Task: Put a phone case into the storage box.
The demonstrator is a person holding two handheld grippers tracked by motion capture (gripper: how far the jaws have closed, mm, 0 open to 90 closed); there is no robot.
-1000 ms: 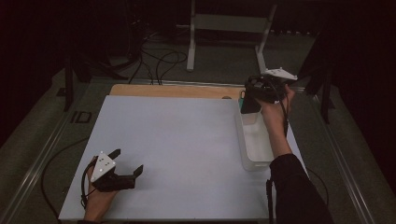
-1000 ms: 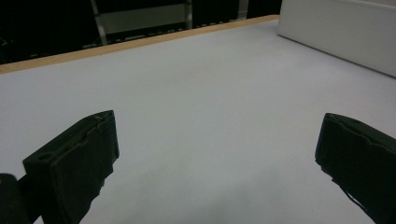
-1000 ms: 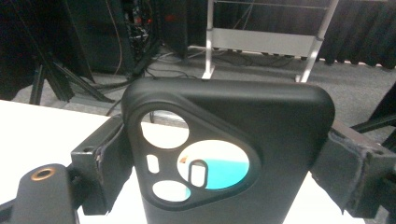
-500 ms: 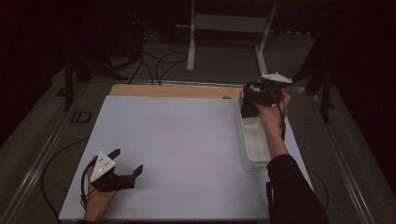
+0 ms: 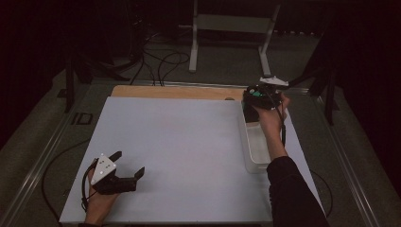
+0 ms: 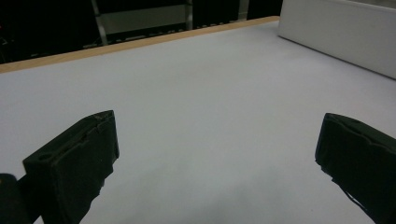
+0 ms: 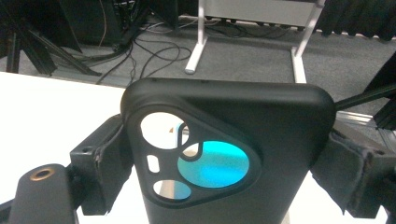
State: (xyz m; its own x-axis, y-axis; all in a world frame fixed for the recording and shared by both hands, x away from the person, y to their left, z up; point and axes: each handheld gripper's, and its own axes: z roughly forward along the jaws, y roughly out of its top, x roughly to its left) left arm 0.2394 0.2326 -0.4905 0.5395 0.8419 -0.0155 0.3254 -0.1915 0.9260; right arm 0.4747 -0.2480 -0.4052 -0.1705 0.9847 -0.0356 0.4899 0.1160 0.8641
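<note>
Right gripper (image 5: 251, 105) pinches the black phone case (image 7: 224, 154) above the white bin (image 5: 257, 163)'s far end. Keep it level, lower slowly. Left gripper (image 5: 128, 165) spread, idle.

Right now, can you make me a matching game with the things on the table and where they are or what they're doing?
Things:
1. left hand-held gripper
2. right hand-held gripper
3. phone case
4. white bin

States:
A. black, with round camera holes
B. jaws wide open, holding nothing
C. along the table's right side
D. shut on the phone case

Pairs: 1-B, 2-D, 3-A, 4-C
</note>
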